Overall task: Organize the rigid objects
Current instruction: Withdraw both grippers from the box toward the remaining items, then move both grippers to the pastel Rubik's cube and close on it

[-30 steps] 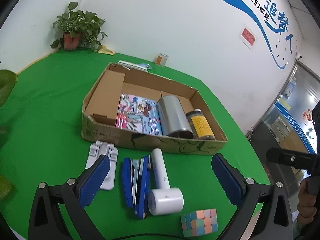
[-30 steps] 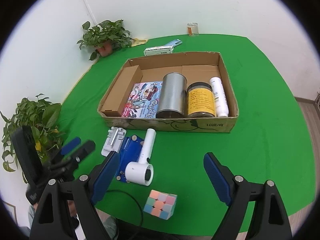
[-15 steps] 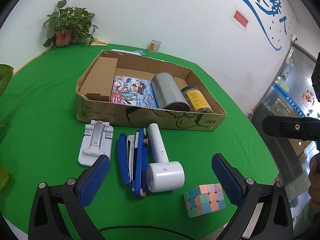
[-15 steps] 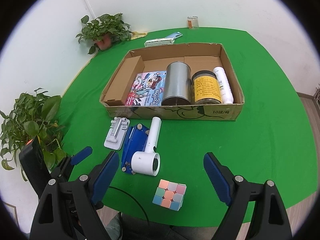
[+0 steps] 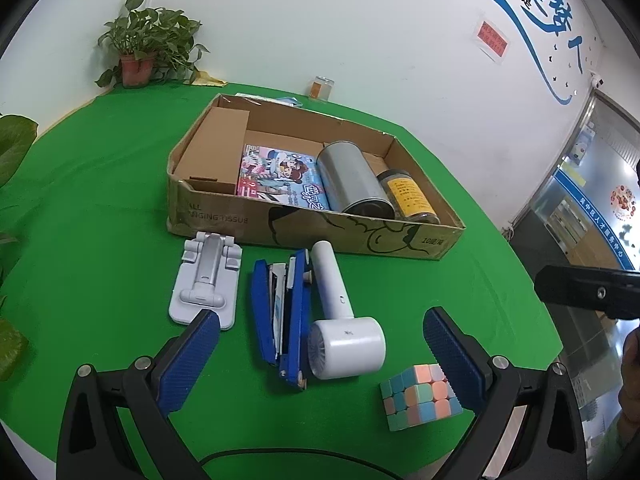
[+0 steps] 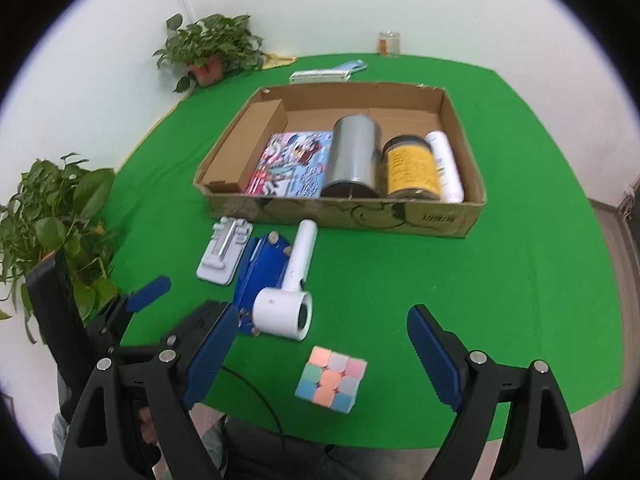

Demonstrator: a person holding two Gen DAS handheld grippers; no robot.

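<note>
On the green table lie a white folding stand [image 5: 206, 280] [image 6: 224, 256], a blue stapler [image 5: 280, 308] [image 6: 262, 264], a white hair dryer [image 5: 340, 320] [image 6: 294, 284] and a pastel cube [image 5: 420, 396] [image 6: 331, 378], all in front of a cardboard box [image 5: 312, 228] [image 6: 432, 216]. The box holds a picture book [image 5: 280, 176], a metal tin [image 5: 352, 178], a yellow-labelled jar [image 6: 412, 168] and a white bottle [image 6: 444, 164]. My left gripper [image 5: 320, 360] hangs open over the stapler and dryer. My right gripper [image 6: 320, 356] hangs open over the cube. Neither holds anything.
A potted plant [image 5: 148, 52] and a small glass jar [image 5: 320, 88] stand at the table's far edge by the white wall. A flat packet [image 6: 320, 75] lies behind the box. A leafy plant [image 6: 52, 216] stands off the left edge. A person's hand [image 5: 632, 376] shows at right.
Both grippers have sunk a little toward the table, so the loose items appear larger and closer. Nothing was taken hold of, and both pairs of jaws stayed equally wide.
</note>
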